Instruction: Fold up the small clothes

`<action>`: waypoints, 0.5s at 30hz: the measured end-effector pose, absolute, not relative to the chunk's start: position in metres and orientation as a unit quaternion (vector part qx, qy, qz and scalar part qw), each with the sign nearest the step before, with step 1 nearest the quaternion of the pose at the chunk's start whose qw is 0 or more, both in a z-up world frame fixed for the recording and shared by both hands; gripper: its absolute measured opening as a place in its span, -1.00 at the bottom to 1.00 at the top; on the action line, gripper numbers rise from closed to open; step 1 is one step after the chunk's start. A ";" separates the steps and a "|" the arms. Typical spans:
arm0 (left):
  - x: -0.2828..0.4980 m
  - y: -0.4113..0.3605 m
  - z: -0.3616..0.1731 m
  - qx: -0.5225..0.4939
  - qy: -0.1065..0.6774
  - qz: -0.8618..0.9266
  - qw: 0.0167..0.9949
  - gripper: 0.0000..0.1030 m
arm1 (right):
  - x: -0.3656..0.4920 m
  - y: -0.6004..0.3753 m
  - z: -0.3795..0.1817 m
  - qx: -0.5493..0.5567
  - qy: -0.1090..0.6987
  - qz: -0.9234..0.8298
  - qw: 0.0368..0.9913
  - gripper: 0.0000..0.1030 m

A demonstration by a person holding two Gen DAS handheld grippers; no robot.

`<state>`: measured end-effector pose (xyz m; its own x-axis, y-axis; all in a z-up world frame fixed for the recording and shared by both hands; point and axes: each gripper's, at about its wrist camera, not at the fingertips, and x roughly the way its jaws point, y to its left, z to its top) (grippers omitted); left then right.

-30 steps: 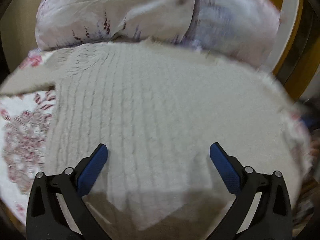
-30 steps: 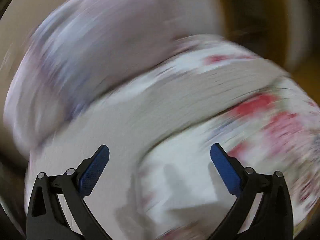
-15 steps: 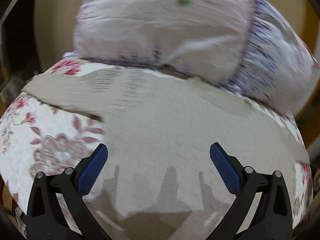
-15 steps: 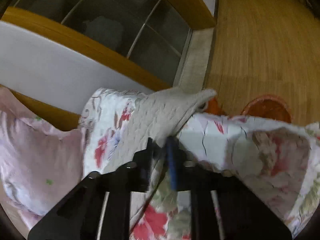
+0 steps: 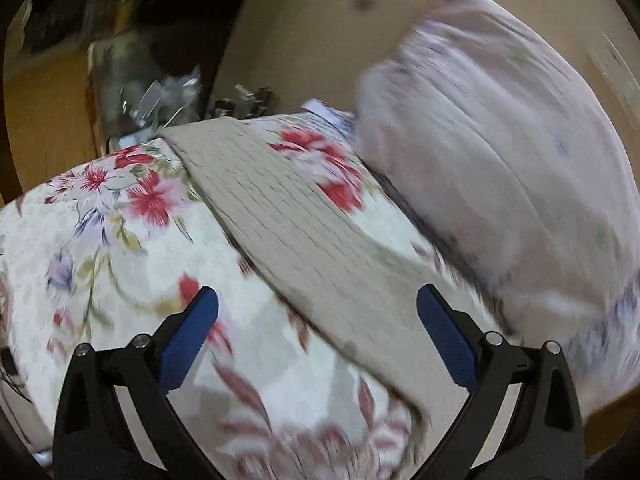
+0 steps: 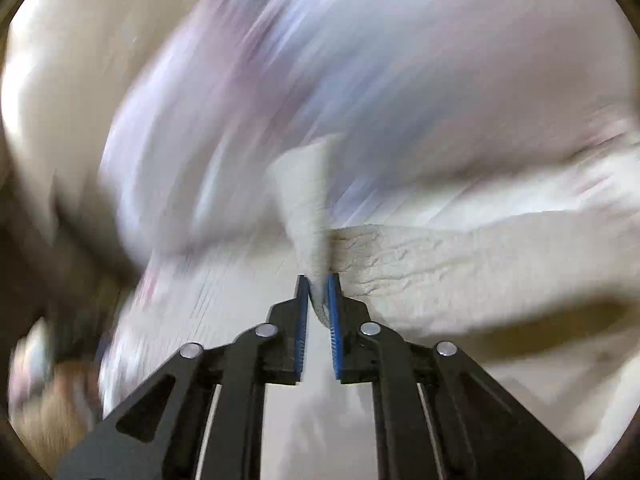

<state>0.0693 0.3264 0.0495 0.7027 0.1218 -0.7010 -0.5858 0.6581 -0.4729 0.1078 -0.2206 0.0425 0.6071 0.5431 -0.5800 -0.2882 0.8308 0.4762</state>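
A cream knitted sweater lies on a floral bedsheet (image 5: 100,248). In the left wrist view one sleeve of the sweater (image 5: 288,232) stretches diagonally from far left toward near right. My left gripper (image 5: 318,332) is open and empty above that sleeve. In the right wrist view my right gripper (image 6: 319,292) is shut on a fold of the sweater (image 6: 308,208), with more of the knit (image 6: 460,264) spread to the right. That view is heavily blurred.
A large pale pink floral pillow (image 5: 500,140) lies at the right, touching the sleeve's far side; it shows blurred in the right wrist view (image 6: 320,80). Cluttered dark items (image 5: 160,92) stand past the bed's far left edge, by a beige wall (image 5: 312,28).
My left gripper has swung left from the sweater's body to its sleeve, staying open. My right gripper closed on the sweater edge and has swung with it toward the pillow.
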 end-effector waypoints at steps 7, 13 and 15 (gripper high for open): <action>0.098 0.389 0.031 -0.398 0.337 0.231 0.821 0.57 | 0.080 -0.152 0.011 0.129 0.449 0.271 0.842 0.19; 0.105 0.434 0.018 -0.443 0.323 0.242 0.800 0.34 | 0.087 -0.204 0.014 0.175 0.453 0.180 0.856 0.26; 0.107 0.440 0.020 -0.446 0.317 0.246 0.800 0.34 | 0.086 -0.215 0.014 0.184 0.451 0.160 0.859 0.26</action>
<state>0.1069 0.4398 0.0196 0.6777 0.1114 -0.7268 -0.6768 0.4808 -0.5574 0.0863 -0.2151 0.0140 0.5422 0.4399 -0.7159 -0.1081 0.8815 0.4597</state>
